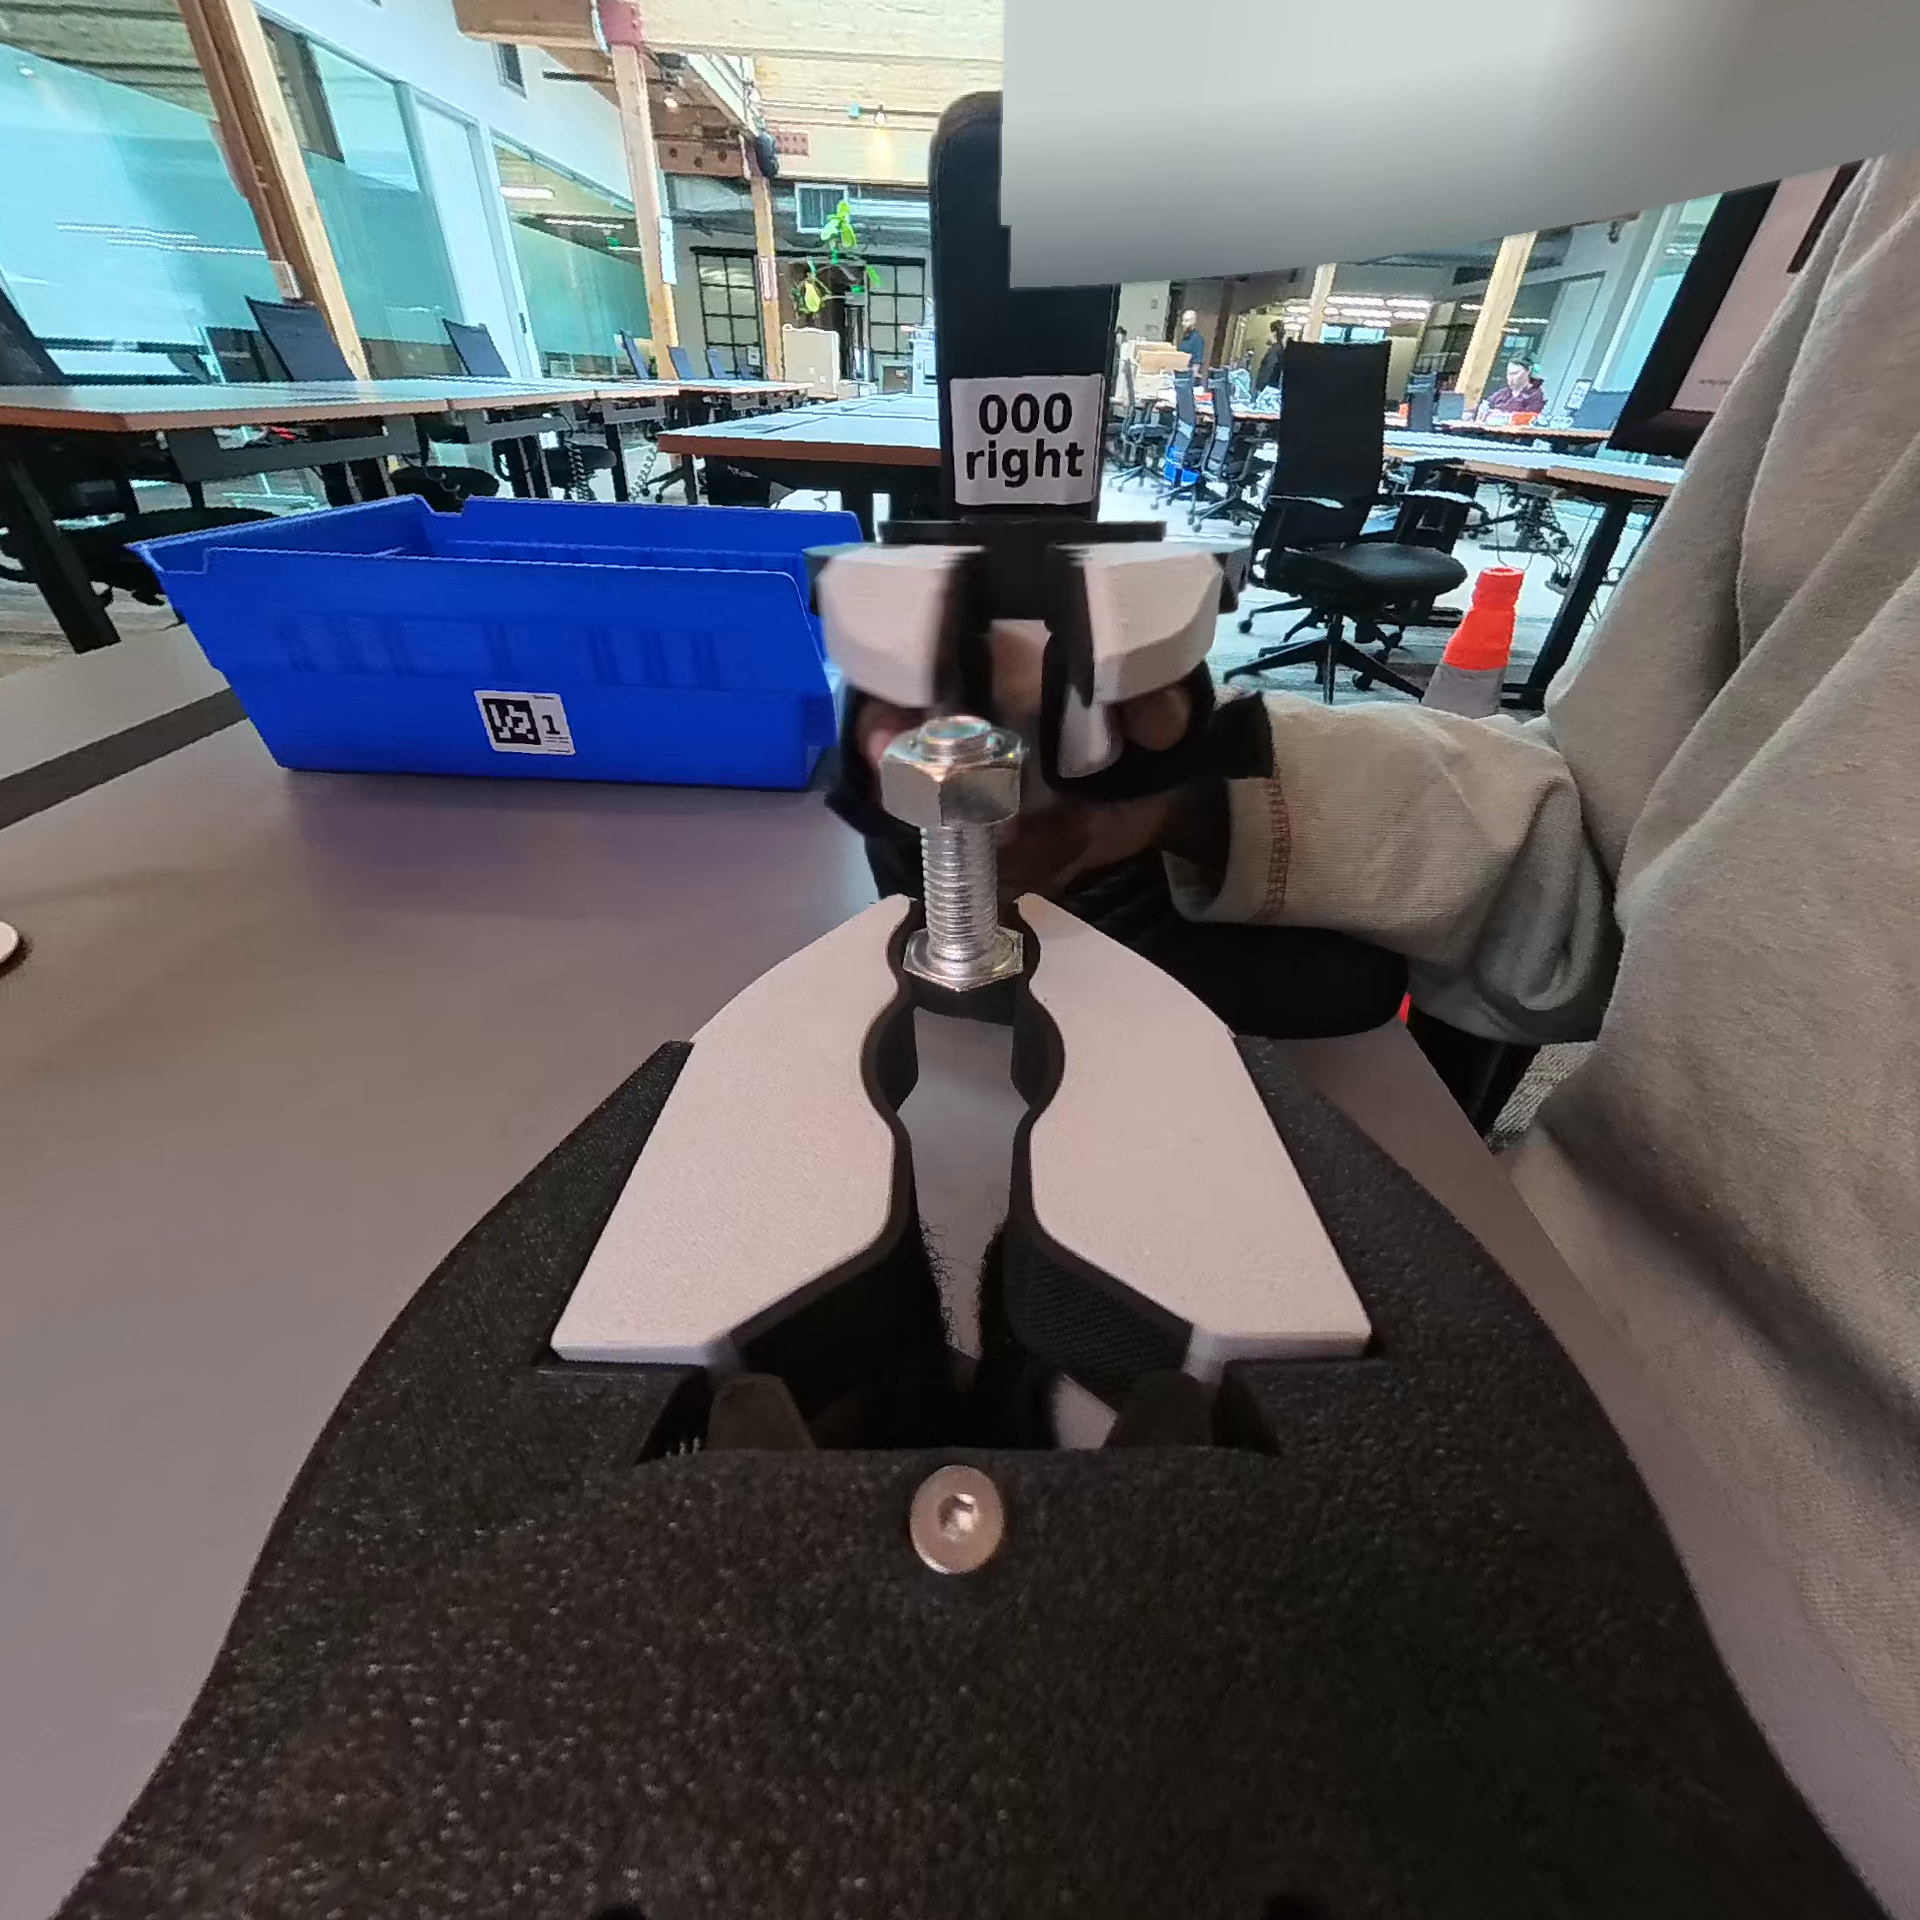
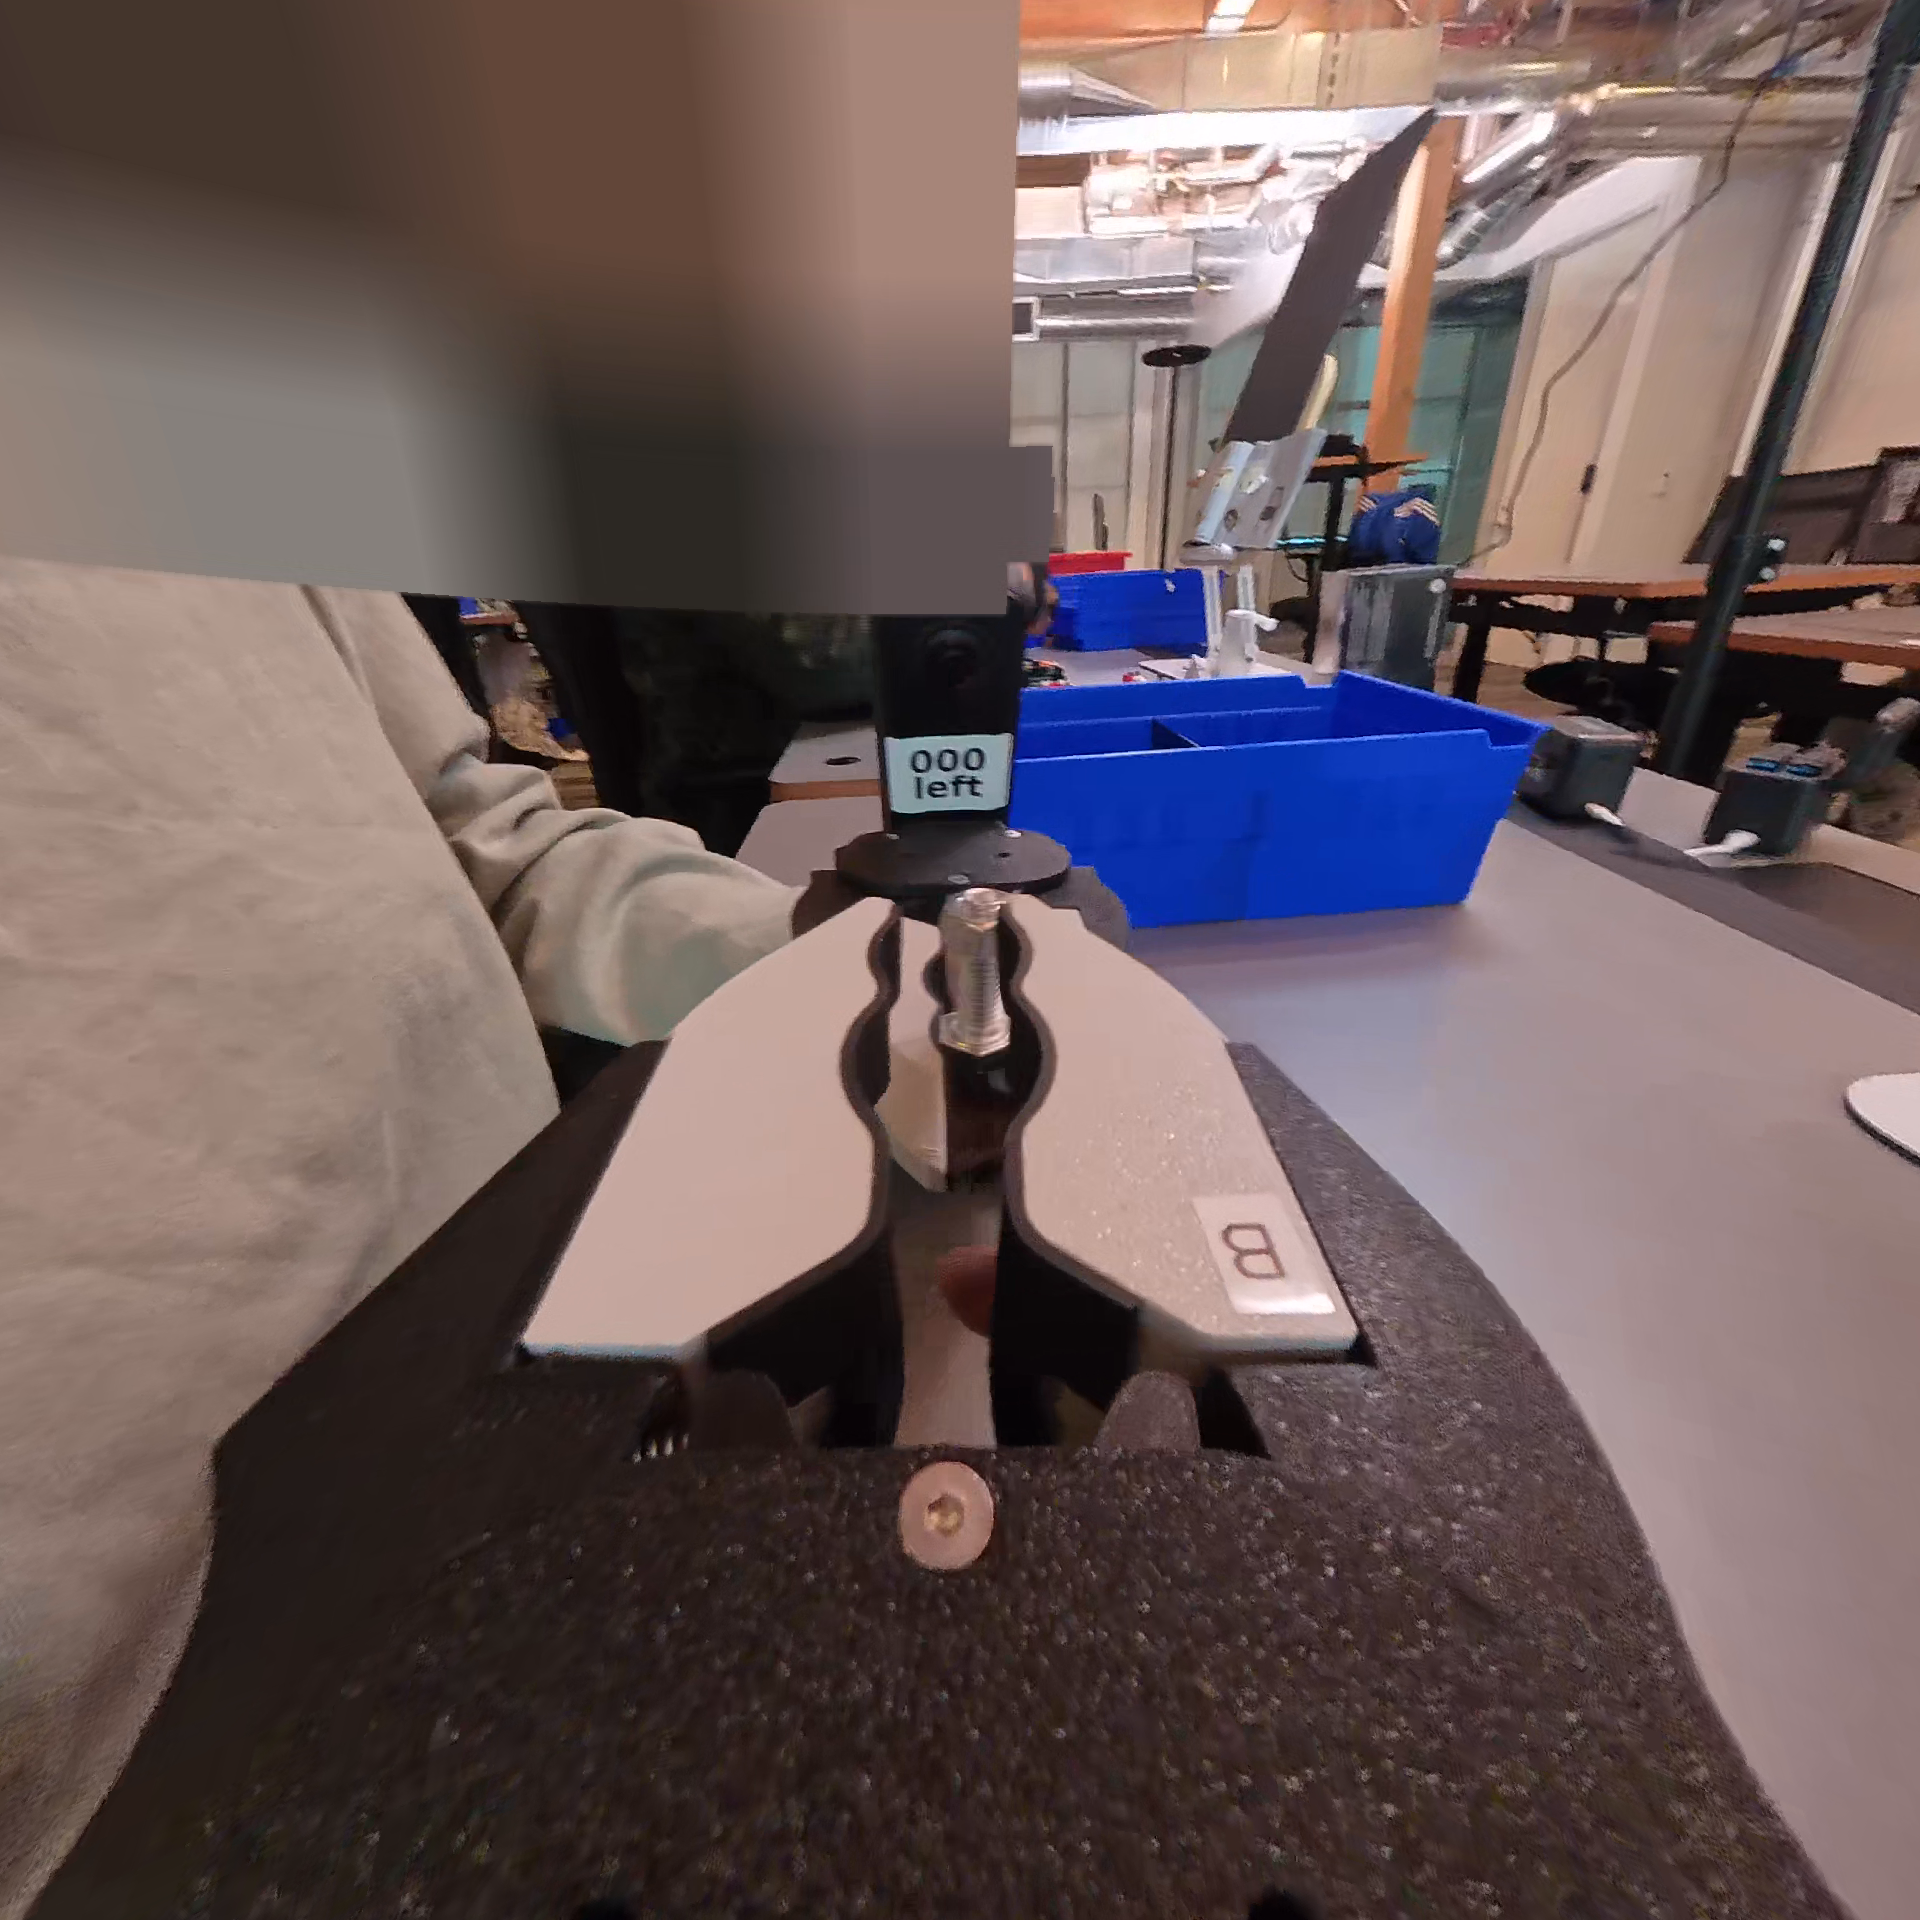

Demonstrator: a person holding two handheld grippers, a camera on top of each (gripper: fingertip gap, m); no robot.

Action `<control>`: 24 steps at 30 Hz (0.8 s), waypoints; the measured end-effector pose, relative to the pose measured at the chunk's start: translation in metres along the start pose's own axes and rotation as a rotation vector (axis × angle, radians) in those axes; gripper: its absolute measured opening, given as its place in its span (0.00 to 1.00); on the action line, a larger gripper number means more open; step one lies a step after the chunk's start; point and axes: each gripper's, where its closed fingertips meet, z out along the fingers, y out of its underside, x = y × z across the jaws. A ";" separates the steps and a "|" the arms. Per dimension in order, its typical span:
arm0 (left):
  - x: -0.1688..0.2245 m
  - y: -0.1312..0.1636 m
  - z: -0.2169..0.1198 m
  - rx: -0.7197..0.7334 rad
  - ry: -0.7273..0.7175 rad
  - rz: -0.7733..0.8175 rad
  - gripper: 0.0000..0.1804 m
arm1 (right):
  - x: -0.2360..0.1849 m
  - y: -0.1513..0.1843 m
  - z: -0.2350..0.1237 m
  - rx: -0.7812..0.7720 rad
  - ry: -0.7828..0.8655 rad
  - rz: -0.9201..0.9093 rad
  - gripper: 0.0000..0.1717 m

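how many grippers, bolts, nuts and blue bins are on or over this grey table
grippers: 2 (left gripper, right gripper)
bolt: 1
nut: 1
blue bin: 1
total: 5

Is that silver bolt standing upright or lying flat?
Upright. The bolt has its head clamped between the left gripper's fingers, threaded shaft pointing up, a nut at its top.

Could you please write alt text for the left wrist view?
The left gripper clamps the head of a silver bolt standing upright, a nut at its top. The right gripper hovers just behind, with a blue bin on the grey table.
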 end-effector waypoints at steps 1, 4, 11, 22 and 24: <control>0.000 0.000 0.000 -0.002 0.001 0.002 0.07 | 0.002 0.001 0.002 -0.003 0.017 -0.003 0.15; 0.001 0.001 0.001 -0.006 0.004 0.003 0.07 | -0.001 0.007 0.010 -0.028 0.008 -0.012 0.28; 0.001 0.001 0.001 -0.007 0.003 0.006 0.07 | -0.013 0.020 0.023 -0.114 -0.048 -0.043 0.34; -0.001 -0.001 0.000 0.006 -0.004 -0.004 0.07 | -0.005 0.001 0.000 -0.010 -0.020 -0.032 0.02; 0.000 0.000 0.000 0.002 -0.002 -0.001 0.07 | 0.001 0.001 0.001 -0.006 0.021 -0.037 0.08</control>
